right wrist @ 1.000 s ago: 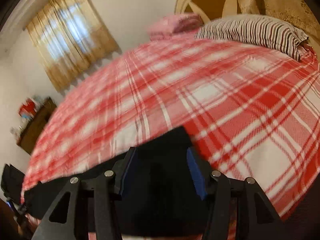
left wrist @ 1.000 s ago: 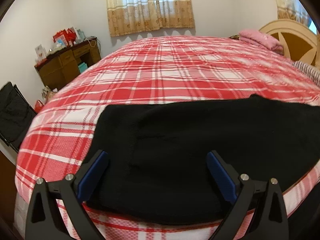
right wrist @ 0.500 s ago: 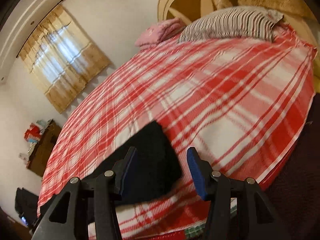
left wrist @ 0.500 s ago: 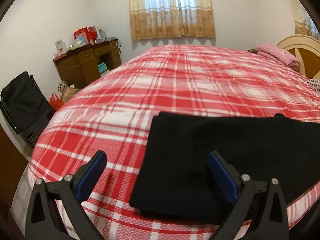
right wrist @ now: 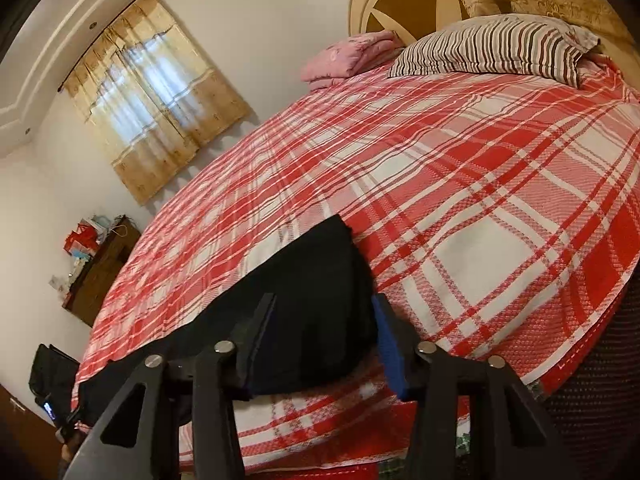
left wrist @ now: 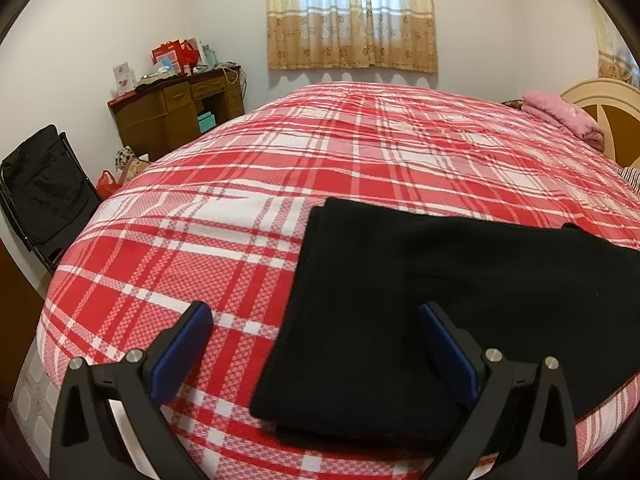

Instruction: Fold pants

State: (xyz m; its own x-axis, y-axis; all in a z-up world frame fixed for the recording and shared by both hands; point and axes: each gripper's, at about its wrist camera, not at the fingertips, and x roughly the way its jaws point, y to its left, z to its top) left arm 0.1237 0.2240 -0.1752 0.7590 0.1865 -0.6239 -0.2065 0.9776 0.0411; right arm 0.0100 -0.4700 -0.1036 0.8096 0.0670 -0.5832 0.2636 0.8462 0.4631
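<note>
From my left camera I see the black pants (left wrist: 420,312) lying folded into a flat rectangle on the red and white plaid bedspread (left wrist: 360,168), close to the near edge of the bed, with a second layer showing along the bottom edge of the stack. My left gripper (left wrist: 316,344) hangs above that near edge with its jaws spread wide and nothing between them; its left blue pad (left wrist: 182,350) sits over bare plaid and its right blue pad (left wrist: 448,354) over the black cloth, and I cannot tell whether that pad touches the fabric. From my right camera the same pants (right wrist: 312,300) stretch away toward the left along the bed edge, with their right end just ahead of my right gripper (right wrist: 324,344). Its jaws are parted too, holding nothing, and the pants' end shows in the gap between them. Farther up the bed a striped pillow (right wrist: 492,48) and a folded pink blanket (right wrist: 348,56) lie by the cream headboard (right wrist: 404,0). Across the room I see a brown wooden desk (left wrist: 176,112) cluttered with red boxes, a curtained window (left wrist: 352,16), and a black folding chair (left wrist: 44,192) against the wall.
</note>
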